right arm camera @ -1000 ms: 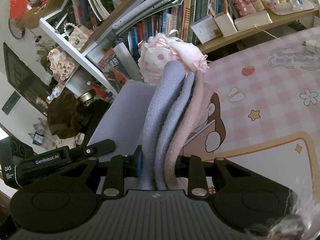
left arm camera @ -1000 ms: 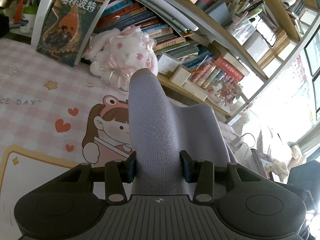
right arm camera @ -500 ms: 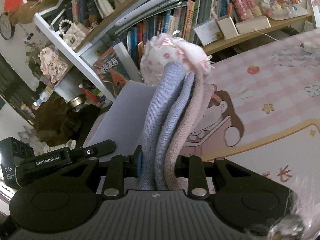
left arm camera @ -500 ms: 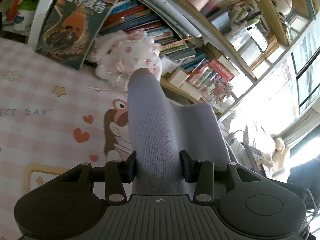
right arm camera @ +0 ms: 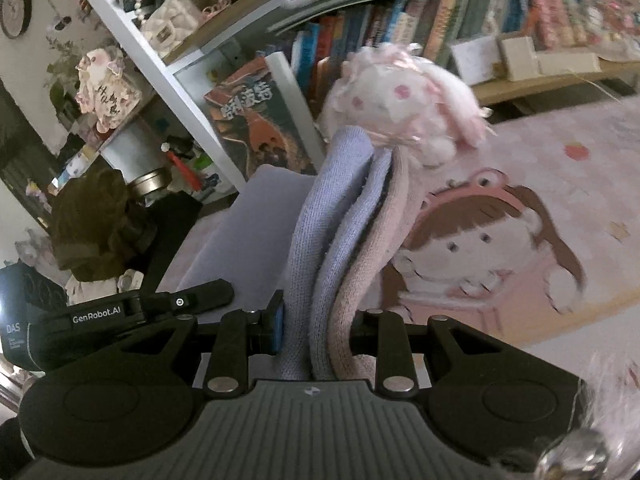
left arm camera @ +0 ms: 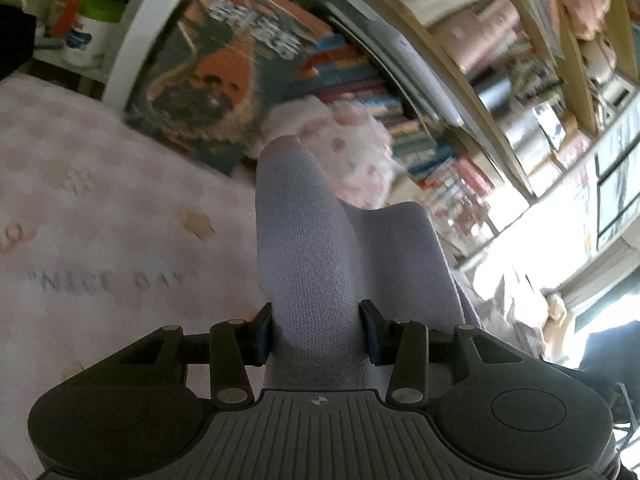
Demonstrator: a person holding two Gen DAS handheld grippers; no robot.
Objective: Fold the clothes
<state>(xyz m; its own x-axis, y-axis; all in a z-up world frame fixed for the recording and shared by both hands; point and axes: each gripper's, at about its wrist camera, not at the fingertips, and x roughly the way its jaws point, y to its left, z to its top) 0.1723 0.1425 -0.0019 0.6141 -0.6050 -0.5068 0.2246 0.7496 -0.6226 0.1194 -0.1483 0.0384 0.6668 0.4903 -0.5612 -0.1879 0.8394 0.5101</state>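
Both tongs (left arm camera: 316,334) (right arm camera: 318,330) clamp the knit garment's (left arm camera: 304,248) bunched edge.

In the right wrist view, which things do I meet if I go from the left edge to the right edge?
Round wall clock → small white handbag with pearl handle → upright book with orange cover → knitted garment in the right gripper → cartoon girl printed on the pink mat.

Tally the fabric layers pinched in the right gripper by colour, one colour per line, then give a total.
Lavender knit layers: 2
Pink knit layer: 1
Total: 3 layers, clamped between the right gripper fingers.
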